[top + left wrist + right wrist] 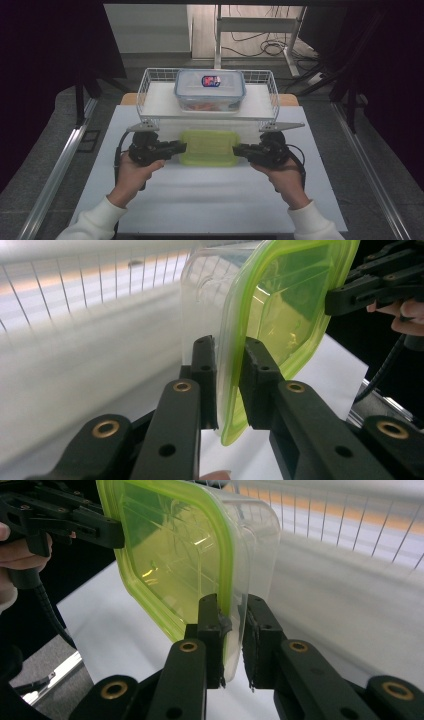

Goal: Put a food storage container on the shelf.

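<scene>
A clear food container with a lime-green lid (209, 147) hangs a little above the white table, just in front of the wire basket. My left gripper (182, 146) is shut on the left rim of its lid, and my right gripper (237, 149) is shut on the right rim. In the left gripper view the jaws (227, 347) clamp the green lid's edge (285, 305), with the right gripper (360, 295) on the far side. In the right gripper view the jaws (235, 605) pinch the lid and clear wall (170, 545), and the left gripper (75, 522) holds the opposite edge.
A white wire basket (150, 75) stands at the back of the table (215, 200). It holds a clear box with a blue-rimmed lid (210, 87) and orange contents. Dark curtains flank the table, and a metal rail (60, 165) runs along the left.
</scene>
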The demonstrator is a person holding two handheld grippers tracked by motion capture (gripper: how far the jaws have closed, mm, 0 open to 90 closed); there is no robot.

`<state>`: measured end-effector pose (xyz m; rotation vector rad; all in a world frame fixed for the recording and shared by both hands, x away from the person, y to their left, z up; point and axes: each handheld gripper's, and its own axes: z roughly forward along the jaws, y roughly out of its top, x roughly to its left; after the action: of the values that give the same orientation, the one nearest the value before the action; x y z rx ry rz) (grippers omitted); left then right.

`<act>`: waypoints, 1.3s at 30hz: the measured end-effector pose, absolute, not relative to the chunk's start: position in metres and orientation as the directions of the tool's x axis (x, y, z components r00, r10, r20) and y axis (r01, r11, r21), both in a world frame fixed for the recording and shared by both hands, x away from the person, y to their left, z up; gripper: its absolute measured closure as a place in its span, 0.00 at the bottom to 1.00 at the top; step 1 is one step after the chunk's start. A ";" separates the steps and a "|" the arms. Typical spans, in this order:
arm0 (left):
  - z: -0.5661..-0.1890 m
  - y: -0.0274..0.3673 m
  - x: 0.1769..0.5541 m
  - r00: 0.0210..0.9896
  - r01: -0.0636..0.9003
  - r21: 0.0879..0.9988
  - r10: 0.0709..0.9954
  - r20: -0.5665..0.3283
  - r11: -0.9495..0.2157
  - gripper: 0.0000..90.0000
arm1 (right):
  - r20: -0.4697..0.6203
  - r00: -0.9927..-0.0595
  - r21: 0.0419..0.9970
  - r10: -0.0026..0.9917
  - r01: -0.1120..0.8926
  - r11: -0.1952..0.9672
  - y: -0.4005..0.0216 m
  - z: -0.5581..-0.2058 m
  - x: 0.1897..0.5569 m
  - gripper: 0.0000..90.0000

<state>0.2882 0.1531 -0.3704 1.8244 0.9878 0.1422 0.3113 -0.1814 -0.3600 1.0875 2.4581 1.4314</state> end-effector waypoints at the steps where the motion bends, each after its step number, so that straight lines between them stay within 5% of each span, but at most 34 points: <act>1: -0.365 0.153 0.289 0.663 0.550 0.820 0.680 -0.314 -0.157 0.87 | 0.257 -0.743 0.796 0.618 0.525 0.300 -0.182 -0.355 0.312 0.88; 26: -0.270 0.159 0.332 0.673 0.477 0.869 0.691 -0.263 -0.134 0.87 | 0.248 -0.766 0.845 0.593 0.470 0.254 -0.180 -0.257 0.361 0.88; 39: -0.246 0.167 0.379 0.649 0.517 0.850 0.693 -0.314 -0.099 0.88 | 0.272 -0.744 0.839 0.610 0.494 0.229 -0.172 -0.228 0.403 0.88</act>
<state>0.3786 0.1667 -0.2459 1.7575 0.9803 0.1981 0.4030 -0.1718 -0.2284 1.0711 2.3712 1.5482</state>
